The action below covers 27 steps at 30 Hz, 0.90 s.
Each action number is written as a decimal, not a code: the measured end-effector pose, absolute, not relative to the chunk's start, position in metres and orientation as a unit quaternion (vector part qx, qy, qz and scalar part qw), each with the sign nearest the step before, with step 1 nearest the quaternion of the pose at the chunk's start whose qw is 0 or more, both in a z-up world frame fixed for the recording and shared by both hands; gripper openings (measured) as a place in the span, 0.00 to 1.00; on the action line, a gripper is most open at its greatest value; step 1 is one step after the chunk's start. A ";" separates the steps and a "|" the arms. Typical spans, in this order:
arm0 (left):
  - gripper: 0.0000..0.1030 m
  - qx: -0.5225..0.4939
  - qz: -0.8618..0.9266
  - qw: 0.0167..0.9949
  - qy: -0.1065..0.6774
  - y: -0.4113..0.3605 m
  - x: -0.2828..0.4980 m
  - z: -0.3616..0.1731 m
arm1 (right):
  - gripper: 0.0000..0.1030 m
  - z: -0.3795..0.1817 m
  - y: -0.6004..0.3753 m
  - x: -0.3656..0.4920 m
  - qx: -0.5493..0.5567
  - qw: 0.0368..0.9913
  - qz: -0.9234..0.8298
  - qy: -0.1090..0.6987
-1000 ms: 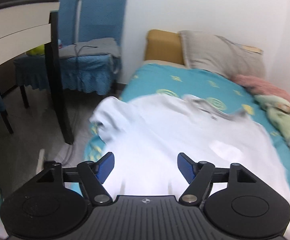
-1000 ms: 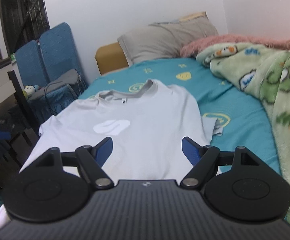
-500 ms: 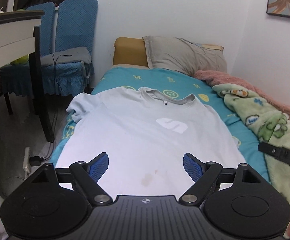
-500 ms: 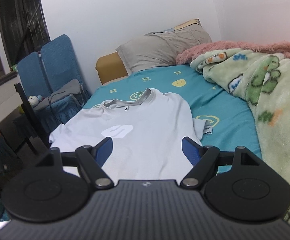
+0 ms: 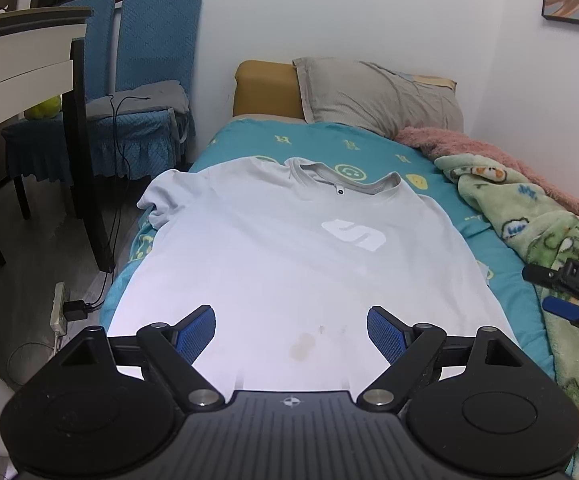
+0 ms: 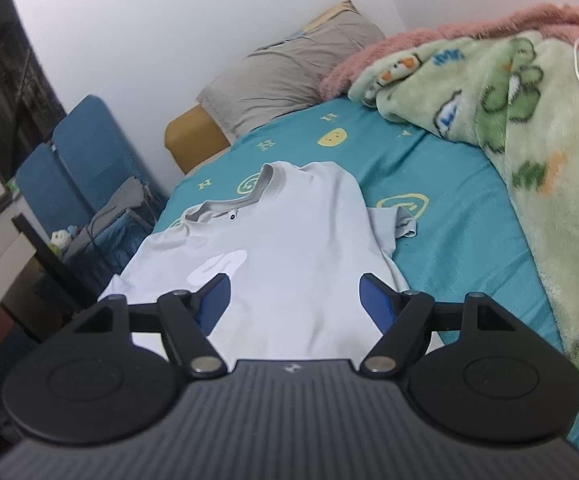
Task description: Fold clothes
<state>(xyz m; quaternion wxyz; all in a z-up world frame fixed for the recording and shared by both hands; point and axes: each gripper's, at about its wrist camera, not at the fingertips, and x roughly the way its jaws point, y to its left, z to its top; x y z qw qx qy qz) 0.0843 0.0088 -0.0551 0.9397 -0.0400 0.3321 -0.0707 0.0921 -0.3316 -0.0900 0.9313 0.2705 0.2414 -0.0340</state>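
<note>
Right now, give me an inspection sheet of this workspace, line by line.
Surface: bed with teal sheet.
Job's things: white T-shirt spread flat, collar toward the pillow, faint stain near the hem.
Clutter: green blanket and pink blanket along the wall side.
Tongs: left tongs open, nothing between them; right tongs closing, gripping nothing.
Cables: power strip with plugged leads on the floor; cord on the blue chair.
Surroundings: table, framed picture.

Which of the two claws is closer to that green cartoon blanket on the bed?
Right. The right claw hangs at the green blanket, its jaws closing on nothing. The left claw hovers over the T-shirt's hem, farther away.
</note>
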 end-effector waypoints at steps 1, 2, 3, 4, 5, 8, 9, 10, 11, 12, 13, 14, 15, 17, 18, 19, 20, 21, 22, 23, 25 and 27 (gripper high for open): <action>0.83 -0.040 -0.071 0.940 0.333 0.008 0.084 -0.055 | 0.62 -0.091 -0.338 0.094 0.284 0.928 -0.035 0.240; 0.82 -0.040 -0.072 0.939 0.333 0.007 0.084 -0.055 | 0.61 -0.092 -0.345 0.097 0.298 0.923 -0.038 0.239; 0.83 -0.040 -0.072 0.939 0.333 0.006 0.084 -0.056 | 0.61 -0.094 -0.354 0.101 0.313 0.919 -0.041 0.235; 0.83 -0.038 -0.073 0.939 0.334 0.006 0.084 -0.057 | 0.61 -0.097 -0.364 0.106 0.329 0.915 -0.044 0.231; 0.83 -0.036 -0.072 0.938 0.336 0.005 0.084 -0.058 | 0.61 -0.102 -0.376 0.112 0.345 0.909 -0.047 0.231; 0.83 -0.032 -0.070 0.937 0.341 0.002 0.086 -0.063 | 0.60 -0.123 -0.413 0.132 0.406 0.881 -0.061 0.234; 0.83 -0.032 -0.070 0.936 0.344 0.001 0.087 -0.065 | 0.60 -0.132 -0.425 0.137 0.428 0.871 -0.066 0.234; 0.83 -0.034 -0.070 0.934 0.347 0.000 0.089 -0.067 | 0.60 -0.141 -0.435 0.142 0.449 0.859 -0.071 0.234; 0.83 -0.036 -0.071 0.933 0.351 0.000 0.091 -0.070 | 0.60 -0.150 -0.443 0.147 0.469 0.848 -0.076 0.234; 0.83 -0.037 -0.072 0.932 0.354 -0.002 0.092 -0.072 | 0.60 -0.159 -0.451 0.151 0.488 0.837 -0.081 0.234; 0.83 -0.039 -0.074 0.930 0.357 -0.003 0.094 -0.075 | 0.60 -0.167 -0.457 0.156 0.502 0.828 -0.084 0.236; 0.83 -0.040 -0.076 0.929 0.359 -0.005 0.096 -0.077 | 0.60 -0.173 -0.459 0.161 0.507 0.824 -0.087 0.238; 0.83 -0.041 -0.078 0.928 0.361 -0.007 0.098 -0.078 | 0.60 -0.179 -0.459 0.168 0.509 0.821 -0.089 0.242; 0.83 -0.038 -0.080 0.927 0.364 -0.011 0.102 -0.082 | 0.60 -0.192 -0.460 0.183 0.514 0.816 -0.094 0.249; 0.83 -0.036 -0.081 0.927 0.365 -0.013 0.104 -0.084 | 0.60 -0.198 -0.460 0.191 0.518 0.812 -0.094 0.251; 0.83 -0.033 -0.081 0.926 0.366 -0.015 0.106 -0.086 | 0.60 -0.205 -0.460 0.199 0.523 0.808 -0.094 0.253; 0.83 -0.031 -0.082 0.926 0.368 -0.017 0.107 -0.088 | 0.60 -0.211 -0.459 0.207 0.527 0.805 -0.094 0.256; 0.83 -0.029 -0.083 0.925 0.371 -0.019 0.109 -0.090 | 0.60 -0.216 -0.458 0.216 0.528 0.803 -0.094 0.260; 0.83 -0.028 -0.085 0.923 0.373 -0.020 0.111 -0.093 | 0.60 -0.220 -0.458 0.223 0.529 0.803 -0.093 0.259; 0.83 -0.027 -0.086 0.922 0.376 -0.022 0.113 -0.095 | 0.60 -0.222 -0.459 0.230 0.529 0.804 -0.092 0.254; 0.83 -0.031 -0.089 0.918 0.385 -0.023 0.117 -0.100 | 0.60 -0.225 -0.462 0.245 0.532 0.805 -0.087 0.247; 0.83 -0.042 -0.094 0.913 0.394 -0.025 0.122 -0.104 | 0.60 -0.229 -0.468 0.257 0.544 0.800 -0.074 0.241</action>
